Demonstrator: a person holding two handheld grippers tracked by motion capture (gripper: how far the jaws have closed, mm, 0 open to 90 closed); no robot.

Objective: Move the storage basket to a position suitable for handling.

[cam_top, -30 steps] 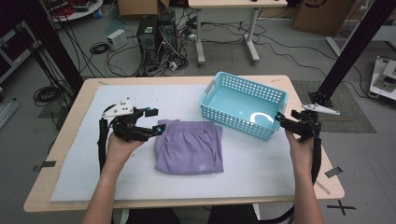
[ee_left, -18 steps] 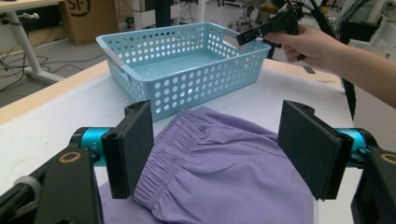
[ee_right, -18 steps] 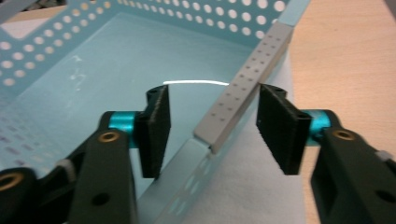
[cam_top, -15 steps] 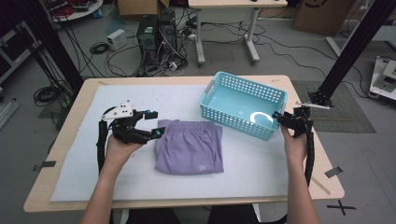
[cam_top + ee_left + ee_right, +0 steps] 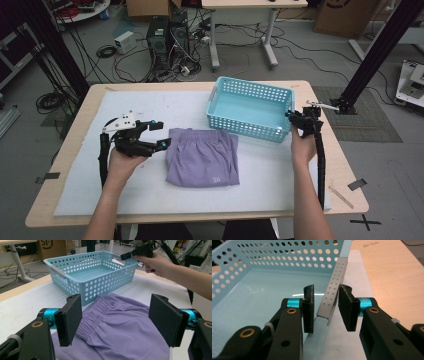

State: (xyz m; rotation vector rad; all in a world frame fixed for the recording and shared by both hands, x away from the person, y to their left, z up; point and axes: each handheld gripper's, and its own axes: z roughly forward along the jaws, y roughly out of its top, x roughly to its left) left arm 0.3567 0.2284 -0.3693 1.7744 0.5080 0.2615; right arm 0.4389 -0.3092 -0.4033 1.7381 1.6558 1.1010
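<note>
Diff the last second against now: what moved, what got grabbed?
The right claw moved left, in to the basket, and now straddles the grey handle on its rim, one jaw inside and one outside, not yet shut on it. Nothing was grabbed or released. The left claw stayed open at the left edge of the folded purple shorts; shorts and basket did not shift.

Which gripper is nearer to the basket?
Right. The right gripper straddles the basket rim at its handle; the left gripper is beside the purple shorts.

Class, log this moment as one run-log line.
left gripper: open over purple shorts | right gripper: open, straddling basket handle
</note>
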